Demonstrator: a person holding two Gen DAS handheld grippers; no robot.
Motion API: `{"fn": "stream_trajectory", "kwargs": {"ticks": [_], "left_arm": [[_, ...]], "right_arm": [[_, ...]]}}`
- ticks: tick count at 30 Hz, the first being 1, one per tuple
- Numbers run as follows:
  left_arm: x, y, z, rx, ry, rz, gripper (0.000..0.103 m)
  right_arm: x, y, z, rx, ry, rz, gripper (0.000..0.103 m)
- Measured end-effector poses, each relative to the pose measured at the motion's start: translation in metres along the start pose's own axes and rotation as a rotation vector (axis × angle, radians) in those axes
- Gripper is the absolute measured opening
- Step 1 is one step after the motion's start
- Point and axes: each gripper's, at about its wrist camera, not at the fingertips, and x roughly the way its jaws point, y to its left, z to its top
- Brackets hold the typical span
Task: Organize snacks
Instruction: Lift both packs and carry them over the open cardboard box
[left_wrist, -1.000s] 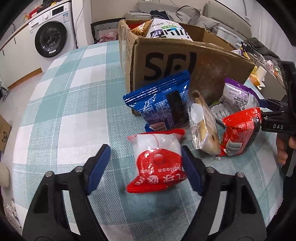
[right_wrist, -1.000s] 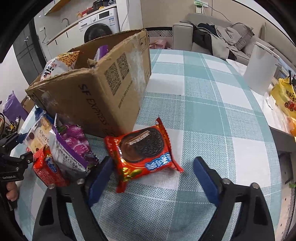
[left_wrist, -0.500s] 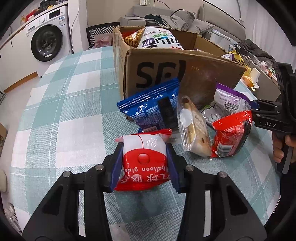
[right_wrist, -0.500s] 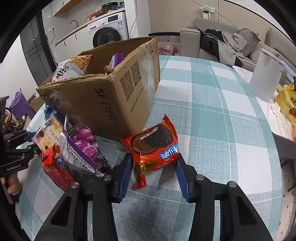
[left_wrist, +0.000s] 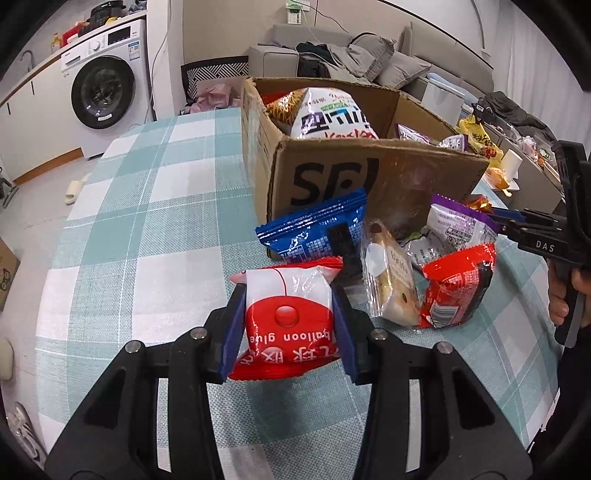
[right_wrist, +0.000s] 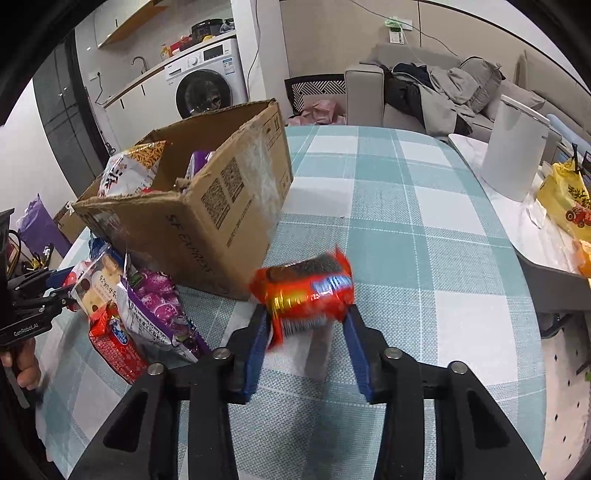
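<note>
The left gripper (left_wrist: 288, 332) is clamped on a red-and-white balloon glue packet (left_wrist: 290, 325) above the checked surface (left_wrist: 147, 240). The right gripper (right_wrist: 304, 332), jaws closing, squeezes a red cookie packet (right_wrist: 304, 286) beside the cardboard box (right_wrist: 221, 210).

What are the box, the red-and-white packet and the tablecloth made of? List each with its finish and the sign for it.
Box: corrugated cardboard, matte brown; ragged edges, printed codes, shiny clear tape on its walls.
Red-and-white packet: thin plastic film, glossy; highlights and crinkles, crimped end seam.
Tablecloth: looks like woven fabric, matte teal and white check; a fine weave texture shows, though a textured vinyl can't be ruled out.
</note>
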Motion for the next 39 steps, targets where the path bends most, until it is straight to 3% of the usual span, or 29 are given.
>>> {"fn": "stream_trajectory", "kwargs": {"ticks": [9, 13, 14, 16, 24, 28, 29, 39], "left_arm": [[-0.006, 0.002, 0.002, -0.002, -0.008, 0.001, 0.041], [-0.007, 0.002, 0.002, 0.0, -0.007, 0.0, 0.041], [-0.006, 0.001, 0.001, -0.001, -0.007, 0.001, 0.041], [-0.006, 0.001, 0.002, 0.0, -0.006, 0.001, 0.041], [-0.006, 0.001, 0.001, -0.003, -0.005, 0.002, 0.041], [-0.004, 0.003, 0.002, -0.007, -0.008, 0.001, 0.041], [-0.004, 0.004, 0.002, -0.008, -0.008, 0.001, 0.041], [-0.018, 0.007, 0.007, -0.022, -0.053, 0.005, 0.041]], "right_arm": [[0.005, -0.006, -0.003, -0.008, 0.045, -0.003, 0.037], [0.006, -0.01, -0.005, -0.006, 0.062, -0.004, 0.057], [0.006, -0.012, -0.004, 0.003, 0.054, -0.01, 0.071], [0.008, -0.013, -0.003, 0.024, 0.036, -0.026, 0.085], [0.036, -0.003, 0.009, 0.027, 0.052, -0.057, 0.084], [0.036, -0.002, 0.009, 0.017, 0.036, -0.053, 0.056], [0.034, -0.003, 0.009, 0.022, 0.035, -0.035, 0.053], [0.001, -0.007, 0.014, 0.043, -0.05, -0.034, 0.051]]}}
